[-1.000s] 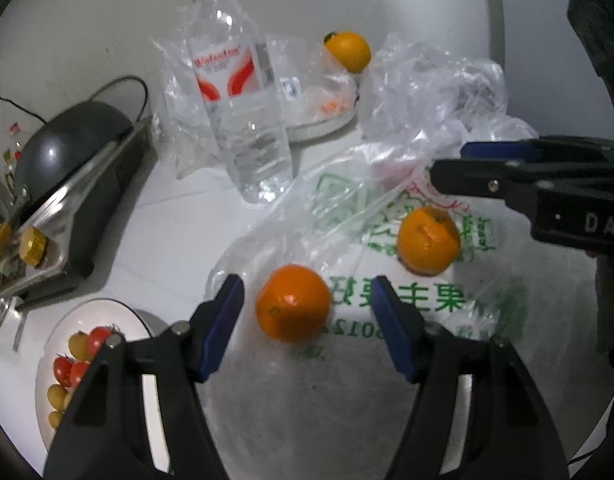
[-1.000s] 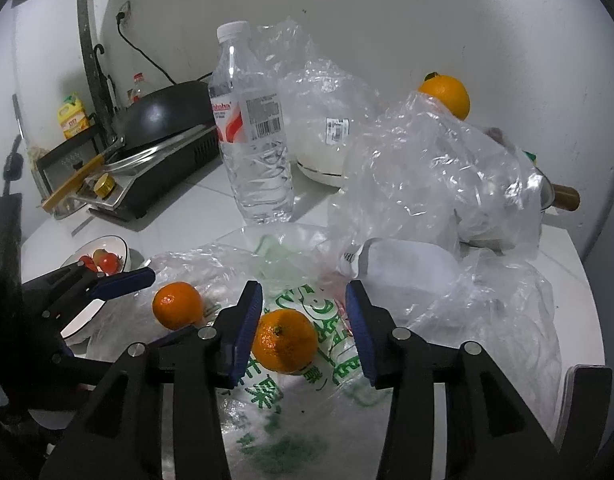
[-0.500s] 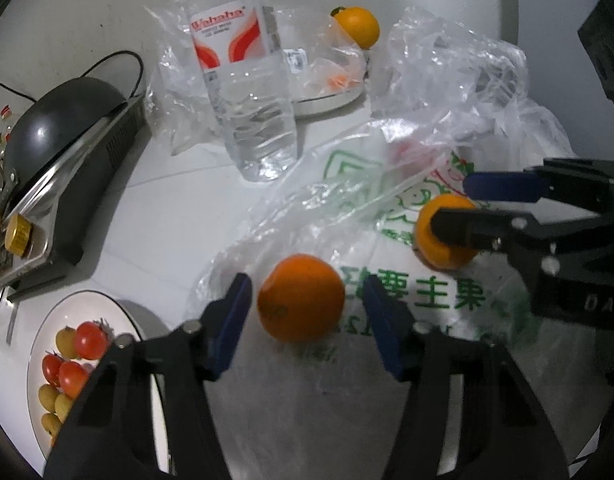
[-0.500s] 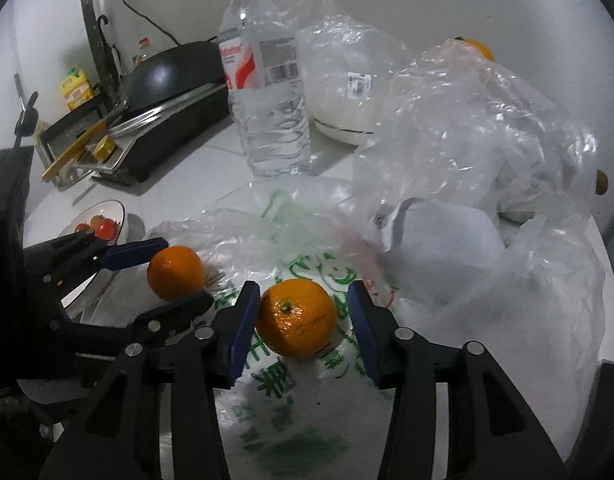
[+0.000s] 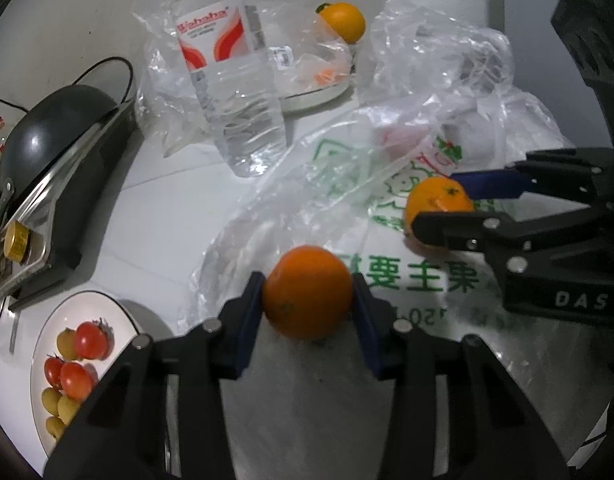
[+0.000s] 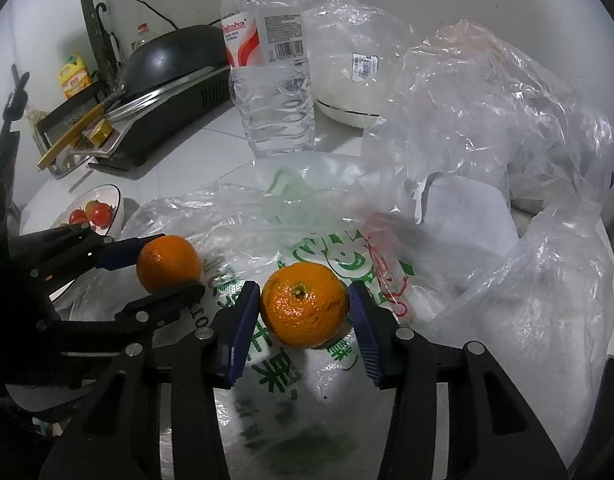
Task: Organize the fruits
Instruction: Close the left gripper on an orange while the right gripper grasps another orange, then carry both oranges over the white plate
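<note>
Left gripper (image 5: 307, 300), black with blue pads: its jaws have just been closing and now press on both sides of a round orange mandarin (image 5: 307, 291), which sits on a flat clear plastic bag printed with green characters (image 5: 407, 280) on the white bench (image 5: 147, 216).

Right gripper (image 6: 305, 312), same make: its pads stand narrowly apart either side of a second orange mandarin with a stem scar on top (image 6: 304, 305); whether they touch the peel cannot be told. In the left wrist view this pair lies at 2 o'clock from the first fruit.

Third orange fruit (image 5: 343, 21): at 12 o'clock, far back by the wall, behind crumpled clear plastic bags (image 5: 439, 64) and a white plate under plastic (image 5: 307, 96).

Clear plastic water bottle with red-and-white label (image 5: 231, 92): upright, at 11 o'clock from the left gripper.

White bowl of red and yellow cherry tomatoes (image 5: 47, 344): at 8 o'clock, just beside the bag's edge.

Black pan on a black cooker (image 5: 55, 128): at 10 o'clock, well apart from the fruit.
</note>
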A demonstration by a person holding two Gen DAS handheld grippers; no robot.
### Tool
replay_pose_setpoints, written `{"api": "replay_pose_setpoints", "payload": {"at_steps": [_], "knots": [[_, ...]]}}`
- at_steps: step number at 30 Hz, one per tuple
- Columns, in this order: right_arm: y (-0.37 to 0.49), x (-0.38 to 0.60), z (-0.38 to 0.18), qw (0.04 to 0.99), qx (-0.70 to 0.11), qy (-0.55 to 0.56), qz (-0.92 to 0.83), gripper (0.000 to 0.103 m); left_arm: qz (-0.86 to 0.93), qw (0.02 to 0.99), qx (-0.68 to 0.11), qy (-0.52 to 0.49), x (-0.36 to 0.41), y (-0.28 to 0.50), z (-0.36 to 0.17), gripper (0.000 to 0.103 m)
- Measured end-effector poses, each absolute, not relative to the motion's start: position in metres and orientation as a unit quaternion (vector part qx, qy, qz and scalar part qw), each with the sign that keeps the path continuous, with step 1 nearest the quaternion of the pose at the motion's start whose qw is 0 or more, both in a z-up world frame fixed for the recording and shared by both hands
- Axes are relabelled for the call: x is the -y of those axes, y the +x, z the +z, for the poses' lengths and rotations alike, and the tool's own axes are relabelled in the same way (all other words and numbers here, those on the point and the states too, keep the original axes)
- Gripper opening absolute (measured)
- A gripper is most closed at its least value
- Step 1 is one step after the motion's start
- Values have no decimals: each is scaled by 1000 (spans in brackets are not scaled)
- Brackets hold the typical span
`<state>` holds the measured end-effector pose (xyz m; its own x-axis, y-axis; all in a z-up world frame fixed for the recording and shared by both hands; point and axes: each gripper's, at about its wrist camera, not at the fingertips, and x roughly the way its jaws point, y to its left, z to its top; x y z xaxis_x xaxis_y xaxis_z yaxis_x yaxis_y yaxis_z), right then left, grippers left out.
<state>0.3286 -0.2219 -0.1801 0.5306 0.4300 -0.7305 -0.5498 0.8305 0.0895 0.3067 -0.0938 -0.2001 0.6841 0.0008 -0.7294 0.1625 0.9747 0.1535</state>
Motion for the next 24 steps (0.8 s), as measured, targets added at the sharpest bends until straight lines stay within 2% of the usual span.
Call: {"api": "replay_pose_setpoints", "payload": {"at_steps": [14, 24], "knots": [[305, 222, -159, 887, -364, -80, 272, 48, -45, 928, -357, 103, 99, 277, -183, 43], [285, 226, -139, 901, -340, -81, 257, 48, -47, 949, -303, 80, 93, 252, -150, 43]]}}
